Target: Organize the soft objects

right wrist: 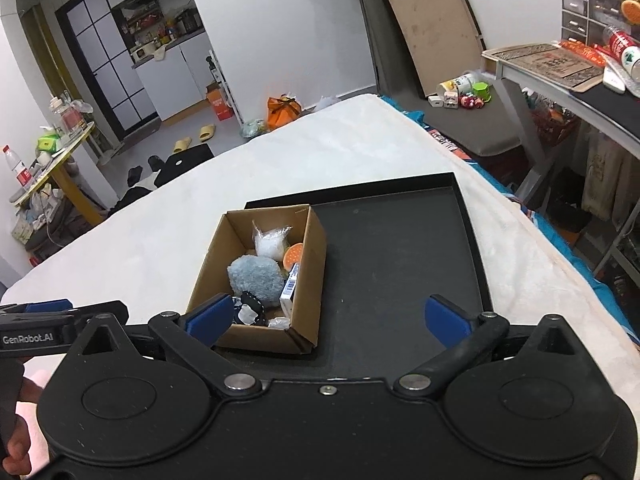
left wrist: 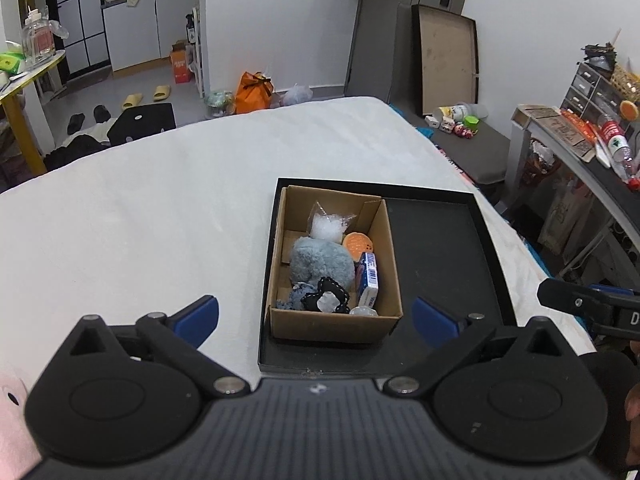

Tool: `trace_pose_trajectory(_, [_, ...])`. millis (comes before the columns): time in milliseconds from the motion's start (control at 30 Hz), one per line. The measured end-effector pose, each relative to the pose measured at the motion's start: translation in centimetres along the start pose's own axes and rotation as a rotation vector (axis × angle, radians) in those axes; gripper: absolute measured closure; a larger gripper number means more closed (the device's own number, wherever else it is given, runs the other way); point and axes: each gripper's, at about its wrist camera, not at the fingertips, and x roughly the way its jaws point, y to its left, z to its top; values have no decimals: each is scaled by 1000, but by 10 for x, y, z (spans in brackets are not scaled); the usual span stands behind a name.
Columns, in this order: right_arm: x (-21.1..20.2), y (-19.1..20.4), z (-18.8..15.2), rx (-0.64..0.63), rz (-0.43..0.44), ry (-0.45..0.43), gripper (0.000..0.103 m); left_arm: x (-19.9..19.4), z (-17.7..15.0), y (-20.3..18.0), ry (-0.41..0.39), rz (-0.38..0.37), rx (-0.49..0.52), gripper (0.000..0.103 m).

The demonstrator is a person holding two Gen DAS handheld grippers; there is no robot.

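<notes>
A brown cardboard box (left wrist: 384,248) stands in the left half of a black tray (left wrist: 440,248) on a white blanket. In the box lie a grey-blue fluffy plush (left wrist: 320,262), a clear bag of white stuffing (left wrist: 329,224), an orange round toy (left wrist: 359,245), a blue-and-white carton (left wrist: 368,278) and a black stitched piece (left wrist: 330,294). My left gripper (left wrist: 315,316) is open and empty, just in front of the box. My right gripper (right wrist: 328,316) is open and empty above the tray (right wrist: 400,256), right of the box (right wrist: 312,264) and plush (right wrist: 256,276).
The white blanket (left wrist: 140,220) covers a bed or table with wide room to the left. A pink soft thing (left wrist: 12,420) shows at the lower left edge. A cluttered desk (left wrist: 580,148) stands to the right, with floor clutter beyond the far edge.
</notes>
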Motion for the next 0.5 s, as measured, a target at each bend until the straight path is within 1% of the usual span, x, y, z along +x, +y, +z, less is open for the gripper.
trace_pose_trajectory(133, [-14, 5, -6, -25, -7, -24, 0, -15, -7, 1, -19, -3, -7, 0])
trace_pose_trajectory(267, [-25, 8, -8, -16, -25, -47, 0, -30, -13, 4, -37, 11, -16, 0])
trace_pose_trajectory(400, [-34, 7, -12, -13, -4, -54, 0, -44, -16, 7, -65, 22, -19, 0])
trace_pose_trajectory(500, [-42, 7, -15, -25, -28, -58, 0, -54, -18, 7, -75, 17, -12, 0])
